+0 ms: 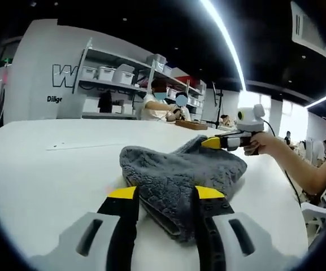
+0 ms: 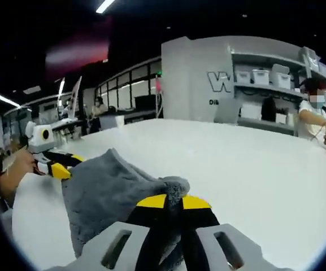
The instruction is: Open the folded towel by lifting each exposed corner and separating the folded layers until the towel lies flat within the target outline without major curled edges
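Note:
A grey fluffy towel (image 1: 179, 172) lies folded in a thick bundle on the white table (image 1: 44, 175). In the left gripper view my left gripper (image 1: 166, 193) stands open, its yellow-tipped jaws wide apart on either side of the towel's near folded edge. My right gripper (image 1: 214, 142) comes in from the right and pinches the towel's far corner, raising it a little. In the right gripper view my right gripper (image 2: 174, 202) is shut on that corner of the towel (image 2: 106, 186). The left gripper (image 2: 60, 167) sits at the towel's far left edge.
A thin line of tape (image 1: 89, 145) runs across the table beyond the towel. A wooden tray (image 1: 191, 125) lies at the table's far side. People sit there in front of shelves with white bins (image 1: 114, 73). A person's forearm (image 1: 298, 164) reaches in from the right.

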The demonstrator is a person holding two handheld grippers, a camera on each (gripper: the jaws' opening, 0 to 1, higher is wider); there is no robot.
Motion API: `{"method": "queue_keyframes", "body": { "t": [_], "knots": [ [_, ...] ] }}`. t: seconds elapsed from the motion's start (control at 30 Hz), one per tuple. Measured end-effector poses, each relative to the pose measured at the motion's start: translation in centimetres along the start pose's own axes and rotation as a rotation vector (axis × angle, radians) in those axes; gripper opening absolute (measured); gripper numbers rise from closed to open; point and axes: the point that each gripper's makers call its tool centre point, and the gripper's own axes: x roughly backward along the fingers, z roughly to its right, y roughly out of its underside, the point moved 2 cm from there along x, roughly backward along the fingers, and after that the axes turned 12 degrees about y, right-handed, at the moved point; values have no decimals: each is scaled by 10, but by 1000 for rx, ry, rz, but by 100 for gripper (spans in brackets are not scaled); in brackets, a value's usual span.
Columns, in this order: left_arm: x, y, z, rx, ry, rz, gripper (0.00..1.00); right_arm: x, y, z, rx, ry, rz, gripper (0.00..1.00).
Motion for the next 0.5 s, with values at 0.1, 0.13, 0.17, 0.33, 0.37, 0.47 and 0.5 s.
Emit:
{"method": "queue_keyframes", "body": {
  "t": [0.1,0.13,0.17,0.33,0.37,0.47,0.5],
  "knots": [
    [2,1,-2,-5,-12,-5,37,7,-8,-8,23,-18,36,0],
    [3,1,-3,-2,-13,-3,37,9,-13,-11,42,-28,60,0],
    [3,0,-2,-1,-13,-3,37,12,-18,-13,66,-32,87,0],
    [5,-1,0,-17,-20,-7,37,23,-25,-18,97,-30,120,0],
    [6,-1,0,-17,-20,-7,37,25,-28,-20,94,-40,134,0],
    [6,-2,1,-21,-22,-5,37,29,-33,-23,108,-52,151,0],
    [7,-3,1,-22,-25,-5,37,31,-34,-25,113,-53,151,0]
  ]
}}
